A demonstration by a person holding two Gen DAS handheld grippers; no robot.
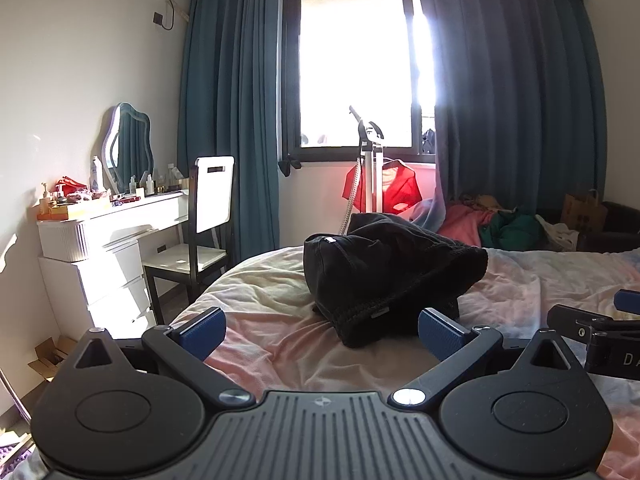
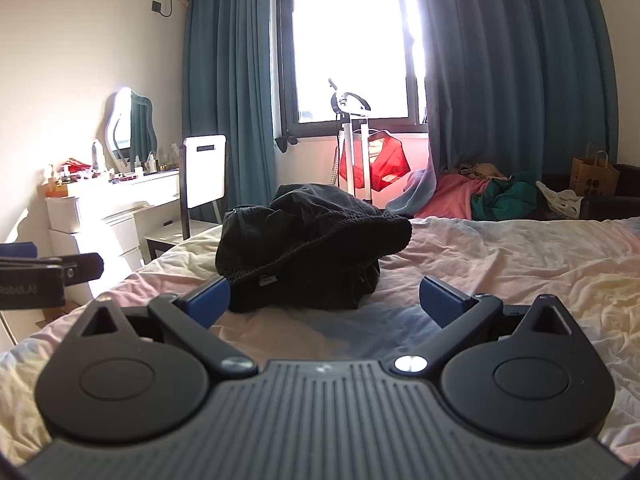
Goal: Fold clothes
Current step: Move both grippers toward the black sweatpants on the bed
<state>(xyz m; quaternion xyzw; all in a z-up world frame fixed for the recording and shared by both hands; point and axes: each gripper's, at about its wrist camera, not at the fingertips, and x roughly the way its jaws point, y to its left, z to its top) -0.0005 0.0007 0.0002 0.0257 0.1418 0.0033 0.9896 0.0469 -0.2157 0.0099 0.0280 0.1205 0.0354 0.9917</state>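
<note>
The bed (image 1: 280, 292) is lying beneath both grippers. The black garment (image 1: 384, 272) is sitting bunched just beyond the fingertips. The left gripper (image 1: 322, 330) and right gripper (image 2: 325, 300) are hovering level, side by side, fingers spread wide, gripping nothing.

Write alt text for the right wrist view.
The right gripper, jaws open and empty, points at a crumpled black garment heaped on a bed. Behind are teal curtains and a bright window.

Matt black ribbed-knit garment (image 1: 394, 276) on a rumpled pastel cotton bedsheet (image 1: 276, 304), near matt-plastic, blue-padded left gripper (image 1: 322, 330).
</note>
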